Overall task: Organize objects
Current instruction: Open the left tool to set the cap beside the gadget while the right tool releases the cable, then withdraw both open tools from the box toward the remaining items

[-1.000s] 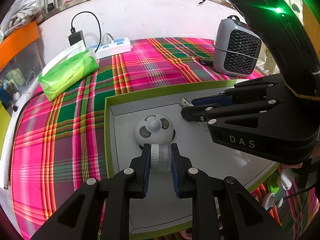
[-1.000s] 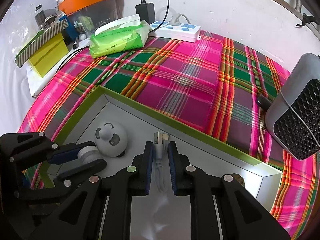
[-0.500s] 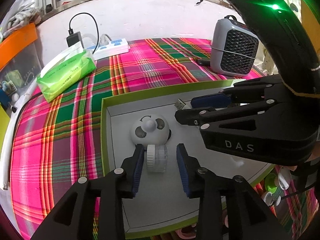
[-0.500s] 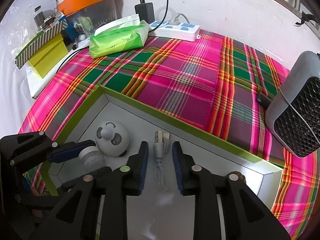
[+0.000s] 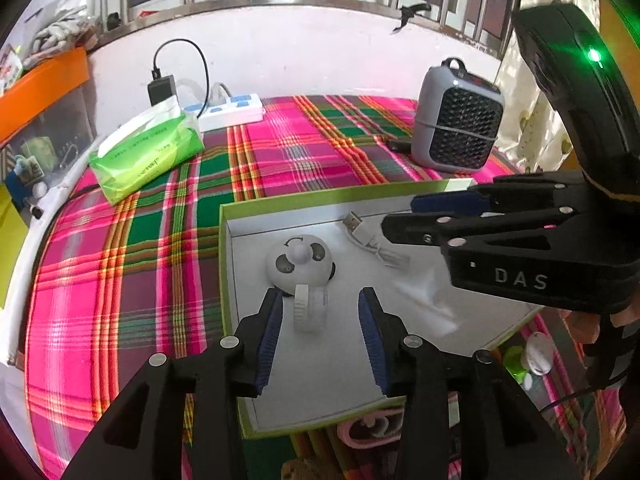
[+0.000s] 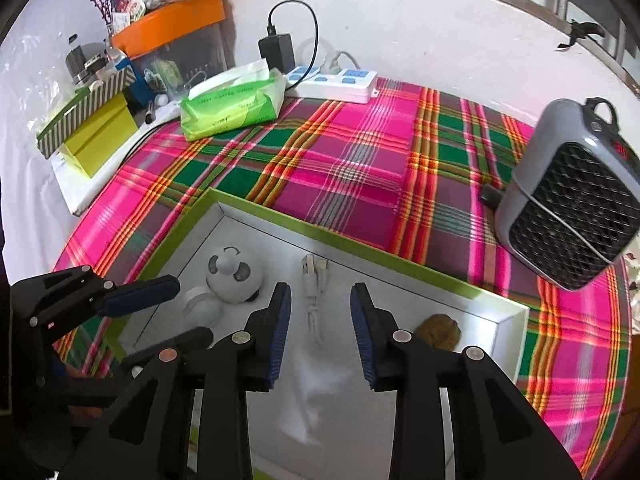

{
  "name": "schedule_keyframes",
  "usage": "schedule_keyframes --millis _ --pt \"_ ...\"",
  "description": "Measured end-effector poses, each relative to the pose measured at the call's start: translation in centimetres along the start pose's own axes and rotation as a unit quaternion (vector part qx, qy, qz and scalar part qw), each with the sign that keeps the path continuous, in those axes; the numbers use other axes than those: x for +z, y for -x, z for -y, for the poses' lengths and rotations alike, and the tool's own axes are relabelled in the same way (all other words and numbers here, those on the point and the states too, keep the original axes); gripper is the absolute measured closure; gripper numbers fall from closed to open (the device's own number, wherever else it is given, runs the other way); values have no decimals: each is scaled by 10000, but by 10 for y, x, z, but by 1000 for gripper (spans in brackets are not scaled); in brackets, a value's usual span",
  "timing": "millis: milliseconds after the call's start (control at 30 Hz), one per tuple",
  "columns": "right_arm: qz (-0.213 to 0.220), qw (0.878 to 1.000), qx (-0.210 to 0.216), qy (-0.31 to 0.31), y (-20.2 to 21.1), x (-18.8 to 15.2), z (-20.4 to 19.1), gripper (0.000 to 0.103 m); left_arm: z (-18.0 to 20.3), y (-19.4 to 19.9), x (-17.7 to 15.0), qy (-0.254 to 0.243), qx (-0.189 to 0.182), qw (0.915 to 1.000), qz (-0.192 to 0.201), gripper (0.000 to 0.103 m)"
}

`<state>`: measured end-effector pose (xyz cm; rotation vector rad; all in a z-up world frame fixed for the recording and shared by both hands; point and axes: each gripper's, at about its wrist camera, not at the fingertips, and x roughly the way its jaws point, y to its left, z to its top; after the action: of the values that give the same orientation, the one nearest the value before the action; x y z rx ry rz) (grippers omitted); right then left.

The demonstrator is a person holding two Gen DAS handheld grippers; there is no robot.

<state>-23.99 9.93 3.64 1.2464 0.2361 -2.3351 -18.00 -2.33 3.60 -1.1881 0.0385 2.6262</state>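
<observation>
A shallow box with a green rim [image 5: 320, 196] [image 6: 360, 250] and white floor lies on the plaid cloth. In it lie a white panda-faced gadget [image 5: 299, 264] [image 6: 234, 272] with its white ring base [image 5: 310, 306], and a white USB cable [image 5: 374, 240] [image 6: 314, 292]. My left gripper [image 5: 320, 304] is open, its pads either side of the ring base without touching. My right gripper [image 6: 320, 300] is open above the cable, which lies free between its fingers. A brown lump [image 6: 438, 330] sits in the box's right corner.
A grey heater [image 5: 456, 124] [image 6: 576, 208] stands at the back right. A green tissue pack [image 5: 148, 156] [image 6: 232, 100] and a white power strip [image 5: 228, 110] [image 6: 336, 80] lie at the back. Green boxes [image 6: 96, 128] and an orange-lidded bin [image 6: 172, 16] stand far left. Small items [image 5: 528, 360] lie beside the box.
Both grippers have opened and drawn back. The left let go of the gadget's ring base; the right let go of the USB cable. Both objects now rest in the box.
</observation>
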Motion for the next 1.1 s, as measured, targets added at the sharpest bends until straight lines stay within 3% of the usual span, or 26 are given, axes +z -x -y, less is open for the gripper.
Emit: schedule_keyframes --millis 100,267,600,767,1100 --pt "99 9999 -21 -70 12 -6 1 70 0 10 -2 33 19 10000 89 63" --pt "327 9992 -77 -229 33 -18 2 60 0 29 -7 86 68 9996 244 61" --pt "681 9958 -287 -537 73 -57 6 58 -8 63 -25 250 190 9979 561 60" --pt "800 9931 -422 -744 86 -79 11 51 -16 72 -39 441 225 9970 587 60" --pt "1060 9872 -751 -922 101 -122 17 50 -29 76 -67 729 87 9957 562 59"
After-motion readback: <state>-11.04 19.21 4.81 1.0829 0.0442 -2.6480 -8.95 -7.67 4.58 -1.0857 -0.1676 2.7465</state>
